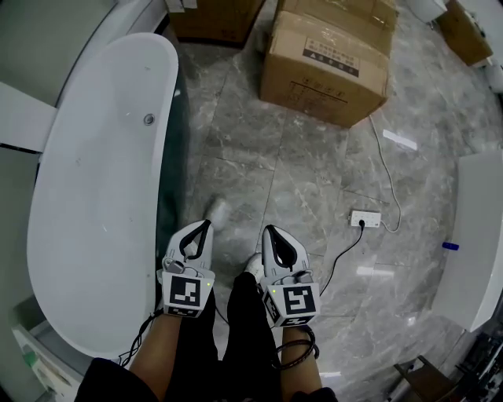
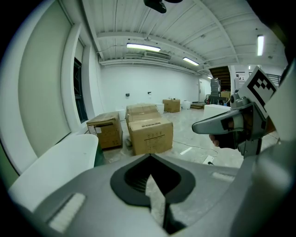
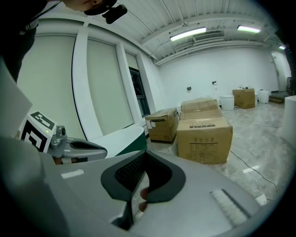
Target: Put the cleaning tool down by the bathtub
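Only overhead does the bathtub (image 1: 86, 235) drain (image 1: 148, 119) show.

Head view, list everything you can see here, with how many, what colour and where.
bathtub: one, white with a dark green side, along the left
cardboard boxes: three, brown, across the top; the largest is in the centre
power strip: one, white, on the floor right of the claws, with a black cable plugged in
white fixture: one, at the right edge; I cannot tell what kind
floor: grey marble tiles
shoes: two, white, on the floor by the claws
left claw: one, grey, shut, beside the bathtub's side
right claw: one, grey, shut, just right of the left claw
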`<state>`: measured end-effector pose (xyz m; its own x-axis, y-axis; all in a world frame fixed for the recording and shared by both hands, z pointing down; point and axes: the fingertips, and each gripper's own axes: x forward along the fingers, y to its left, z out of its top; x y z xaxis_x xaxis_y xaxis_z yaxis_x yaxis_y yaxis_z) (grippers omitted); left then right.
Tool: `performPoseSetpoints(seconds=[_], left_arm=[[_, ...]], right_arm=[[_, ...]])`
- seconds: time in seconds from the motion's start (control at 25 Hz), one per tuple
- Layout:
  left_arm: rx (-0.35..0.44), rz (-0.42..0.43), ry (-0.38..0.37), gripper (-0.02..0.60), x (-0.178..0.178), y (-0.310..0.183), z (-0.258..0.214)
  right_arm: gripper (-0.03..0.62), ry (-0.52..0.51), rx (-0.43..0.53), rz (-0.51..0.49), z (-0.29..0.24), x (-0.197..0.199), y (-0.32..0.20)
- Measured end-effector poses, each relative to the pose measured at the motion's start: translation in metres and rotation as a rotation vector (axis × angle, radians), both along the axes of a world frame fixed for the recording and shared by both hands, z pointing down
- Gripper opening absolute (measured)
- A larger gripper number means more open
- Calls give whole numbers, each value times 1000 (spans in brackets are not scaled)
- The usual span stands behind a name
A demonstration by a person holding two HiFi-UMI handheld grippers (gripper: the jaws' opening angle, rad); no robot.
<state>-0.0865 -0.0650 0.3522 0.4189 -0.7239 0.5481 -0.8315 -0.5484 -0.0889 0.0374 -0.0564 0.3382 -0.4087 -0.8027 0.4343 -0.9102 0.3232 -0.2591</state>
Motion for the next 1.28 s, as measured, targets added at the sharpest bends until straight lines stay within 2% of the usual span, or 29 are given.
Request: performPoseSetpoints(seconds=[0.2,0.6,0.76,0.92,1.08,1.28], left_arm=[[-2,-22,-4,0,-1,3,-21],[27,-45,89,0,7,20,-67],[49,-28,94,0,11,21,-88],[71,-13,64,0,10,18,-106],[102,-20,114,0,14,10,-133],[122,-11,94,0,13,15,-151]], right_arm=[[24,1,31,-35,-29,-6,5],[23,4,104,-33,-86,-3,12],[23,7,117,-35,-105,-2,12],[23,16,146,-39,-123,1,12],[23,13,177,-32,-143,6,11],[23,-13,210,4,-165,15,9]])
